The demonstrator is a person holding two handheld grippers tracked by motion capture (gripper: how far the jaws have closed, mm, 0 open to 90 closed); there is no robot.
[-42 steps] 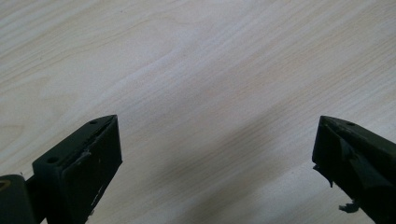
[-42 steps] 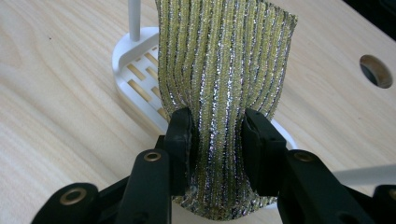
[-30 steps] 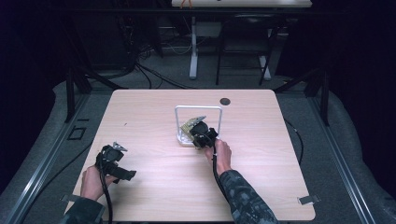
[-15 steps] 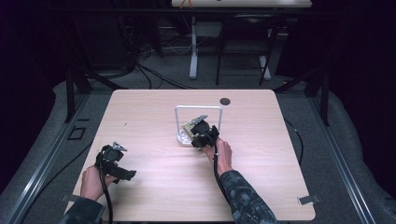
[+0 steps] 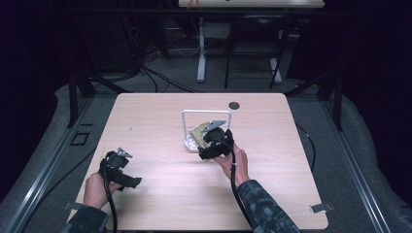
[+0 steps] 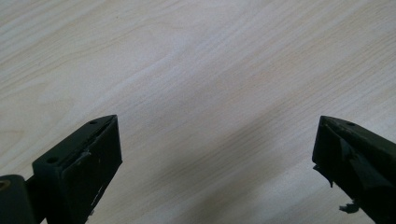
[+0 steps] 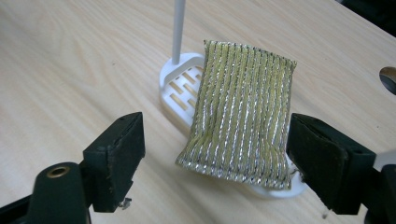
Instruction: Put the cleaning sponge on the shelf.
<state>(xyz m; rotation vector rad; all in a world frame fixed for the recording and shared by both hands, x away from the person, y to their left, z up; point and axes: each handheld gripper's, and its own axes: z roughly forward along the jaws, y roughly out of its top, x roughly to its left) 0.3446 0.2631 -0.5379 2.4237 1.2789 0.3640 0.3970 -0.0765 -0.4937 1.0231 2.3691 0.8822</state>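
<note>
A gold-and-silver striped sponge [image 7: 240, 112] leans on the slotted base of a white rack [image 7: 180, 88], tilted, beside the rack's thin upright post [image 7: 178, 28]. My right gripper [image 7: 218, 140] is open just in front of it. One jaw stands on each side of the sponge's lower edge, and neither touches it. In the high view the sponge [image 5: 197, 132] and the rack [image 5: 206, 112] sit mid-table with the right gripper [image 5: 210, 143] right behind them. Over bare wood at the near left, my left gripper [image 5: 127, 180] hangs open and holds nothing [image 6: 217, 140].
A small dark round disc [image 5: 234, 105] lies on the wooden table [image 5: 160, 121] behind the rack, also at the right gripper view's edge [image 7: 388, 77]. Cables trail from both grippers toward the person. Dark floor and desk legs lie beyond the far edge.
The right gripper has shifted very slightly by the sponge. The left gripper and the rack have stayed put.
</note>
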